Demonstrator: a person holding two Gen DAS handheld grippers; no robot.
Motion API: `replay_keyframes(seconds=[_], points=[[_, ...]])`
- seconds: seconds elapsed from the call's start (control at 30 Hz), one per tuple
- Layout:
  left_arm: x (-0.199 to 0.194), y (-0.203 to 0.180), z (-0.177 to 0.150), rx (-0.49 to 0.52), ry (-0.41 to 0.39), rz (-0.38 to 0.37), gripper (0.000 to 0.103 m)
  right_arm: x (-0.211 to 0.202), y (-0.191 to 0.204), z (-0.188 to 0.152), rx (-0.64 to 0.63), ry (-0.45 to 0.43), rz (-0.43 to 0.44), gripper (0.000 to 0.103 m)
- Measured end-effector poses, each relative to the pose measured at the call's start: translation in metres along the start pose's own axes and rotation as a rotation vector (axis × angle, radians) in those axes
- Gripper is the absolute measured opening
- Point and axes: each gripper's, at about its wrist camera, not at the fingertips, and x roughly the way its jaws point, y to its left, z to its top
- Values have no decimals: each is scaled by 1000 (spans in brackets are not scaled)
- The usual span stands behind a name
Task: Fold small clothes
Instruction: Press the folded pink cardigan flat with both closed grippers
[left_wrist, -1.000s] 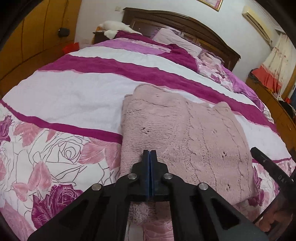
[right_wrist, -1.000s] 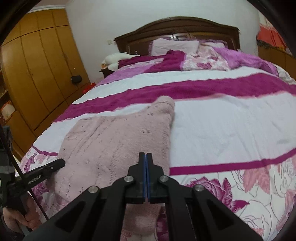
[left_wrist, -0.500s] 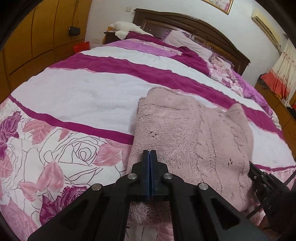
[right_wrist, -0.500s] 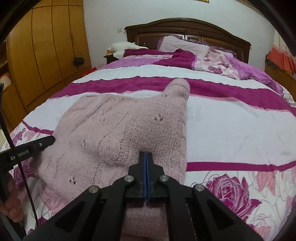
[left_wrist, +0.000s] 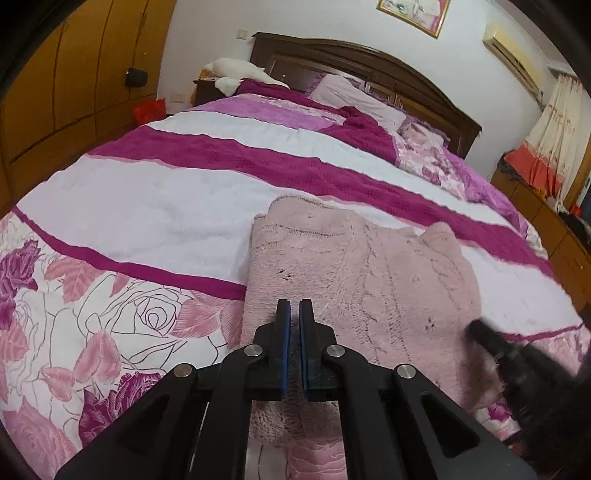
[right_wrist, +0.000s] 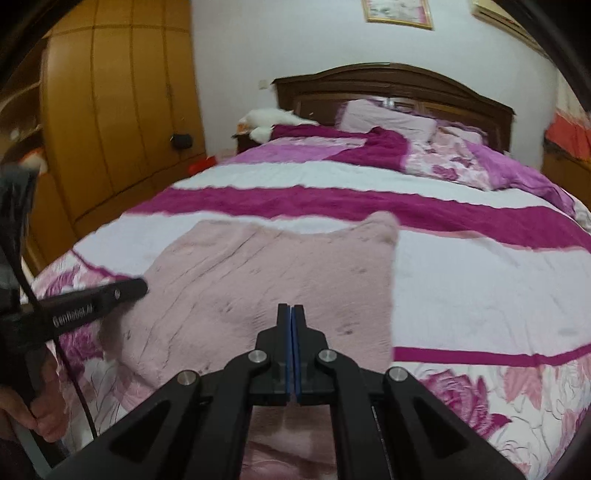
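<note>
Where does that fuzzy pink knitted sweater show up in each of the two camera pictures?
Left wrist view: the fuzzy pink knitted sweater lies centre-right, just beyond the jaws.
Right wrist view: the sweater lies centre-left, ahead of the jaws.
Shared landmark: the dark wooden headboard at the top.

"GenRobot.AI" on left tongs (right_wrist: 96, 301)

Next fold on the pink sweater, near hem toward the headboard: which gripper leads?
Left, probably. The left gripper looks shut on the near hem of the pink sweater, with fuzz showing between its pads. The right gripper is shut over the near edge with nothing visibly pinched.
</note>
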Motion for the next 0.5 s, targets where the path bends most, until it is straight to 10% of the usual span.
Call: replay_keyframes(seconds=[0.3,0.5], points=[[3,-2,0,-16,5,-12,0,32,17,-16,-21,131,64,1],[-16,-30,-2,120,-94,25,0,-7,6,0,26,-17,108,1]])
